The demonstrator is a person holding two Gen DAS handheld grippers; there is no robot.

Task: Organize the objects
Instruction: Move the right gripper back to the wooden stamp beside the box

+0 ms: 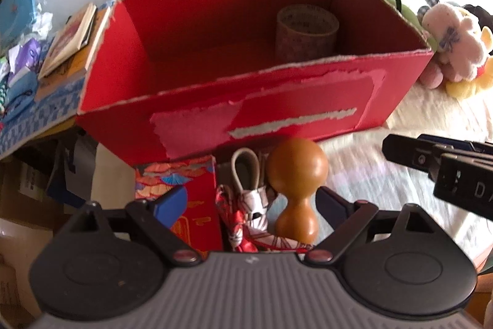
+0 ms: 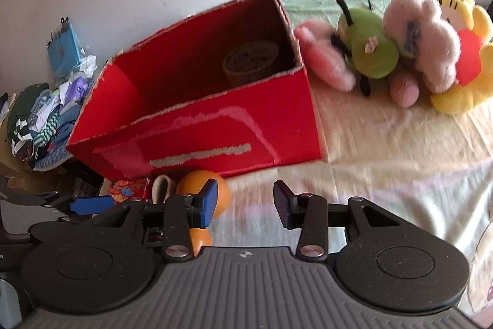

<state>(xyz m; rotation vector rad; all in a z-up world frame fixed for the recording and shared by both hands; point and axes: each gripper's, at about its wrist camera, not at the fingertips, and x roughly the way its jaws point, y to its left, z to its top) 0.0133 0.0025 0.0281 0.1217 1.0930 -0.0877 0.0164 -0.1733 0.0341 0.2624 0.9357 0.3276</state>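
On the cream bedspread, a torn-edged red box is sitting open-topped, a tape roll standing in its far right corner. Just before its front wall, the left gripper is spreading its jaws wide around a wooden massager and folded umbrella. The right gripper is hovering beside them, jaws parted, empty, over bare cloth.

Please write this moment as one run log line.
left tool: open around wooden massager | right tool: open, empty | red box: holds tape roll
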